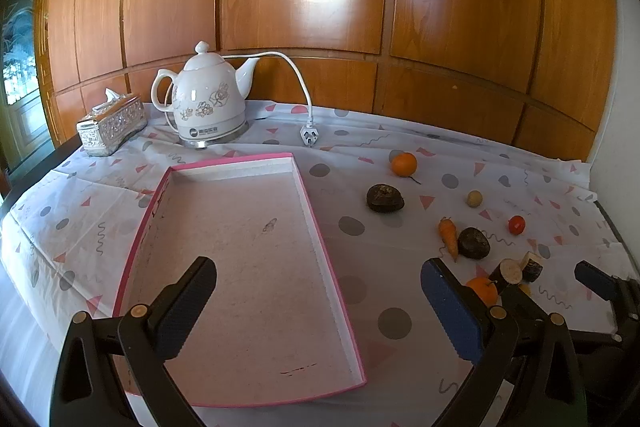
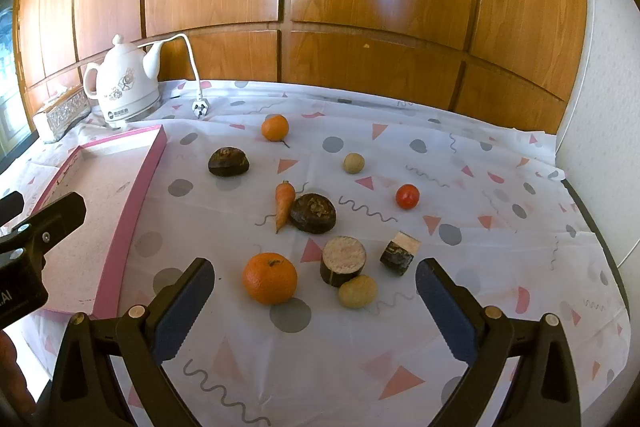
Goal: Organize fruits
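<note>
A shallow pink-rimmed tray (image 1: pixel 176 169) lies on the patterned tablecloth; its inside holds nothing. My left gripper (image 1: pixel 318 301) is open and empty above the tray's near half. To the right lie the fruits: a near orange (image 2: pixel 270 278), a far orange (image 2: pixel 275 127), a carrot (image 2: pixel 285 203), two dark round fruits (image 2: pixel 313 213) (image 2: pixel 228 161), a cut dark cylinder (image 2: pixel 343 260), a small cut piece (image 2: pixel 401 253), two beige balls (image 2: pixel 357 291) (image 2: pixel 354 163) and a red tomato (image 2: pixel 407 196). My right gripper (image 2: pixel 314 305) is open and empty, just in front of the near orange.
A white floral kettle (image 1: pixel 208 99) with its cord and plug (image 1: pixel 309 137) stands at the back left, beside a silver tissue box (image 1: pixel 112 127). A wooden panelled wall (image 1: pixel 320 7) closes the back. The table edge (image 2: pixel 592 223) runs along the right.
</note>
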### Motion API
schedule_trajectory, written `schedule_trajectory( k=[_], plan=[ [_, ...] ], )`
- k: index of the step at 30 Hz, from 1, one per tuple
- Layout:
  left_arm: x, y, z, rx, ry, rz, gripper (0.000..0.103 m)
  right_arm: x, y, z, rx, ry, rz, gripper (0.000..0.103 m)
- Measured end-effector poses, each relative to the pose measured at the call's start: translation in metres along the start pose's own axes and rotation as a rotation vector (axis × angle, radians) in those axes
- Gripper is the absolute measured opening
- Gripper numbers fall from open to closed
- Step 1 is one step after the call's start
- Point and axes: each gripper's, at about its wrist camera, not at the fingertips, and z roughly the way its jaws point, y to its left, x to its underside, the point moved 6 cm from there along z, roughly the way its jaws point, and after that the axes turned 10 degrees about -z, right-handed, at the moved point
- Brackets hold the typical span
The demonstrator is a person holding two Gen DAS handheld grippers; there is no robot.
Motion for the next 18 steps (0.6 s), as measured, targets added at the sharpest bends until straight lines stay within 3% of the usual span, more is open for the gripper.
schedule_trajectory(
  k=[18],
  plan=[
    [0.002, -0.008, 0.002, 0.013, 0.013, 0.016, 0.103, 0.001, -0.011, 0.001, -0.009, 0.001, 0.021, 0.102]
  ],
)
